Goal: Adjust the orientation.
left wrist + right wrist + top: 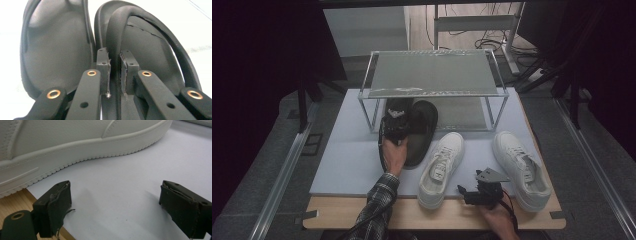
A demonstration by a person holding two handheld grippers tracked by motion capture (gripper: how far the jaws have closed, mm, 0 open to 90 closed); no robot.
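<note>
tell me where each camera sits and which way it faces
High view: above the person's side, looking forward and down on the table, rack and shoes; both forearms enter from below.
Left gripper view: rides the left tool, looking along its jaws pinching a black shoe's rim.
Right gripper view: rides the open right tool, facing a white shoe.
High and left views share the black shoes.

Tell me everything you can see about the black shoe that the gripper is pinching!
The black shoe is a slip-on with a smooth, leather-like look and a padded rim around its opening. It lies on the white mat beside its twin, the other black shoe, with its toe under the metal rack. The left gripper is shut on its inner side wall, pads pressing that rim from both sides. A thin crack runs across the lining near the top. It looks dark, matte and a bit worn.
</note>
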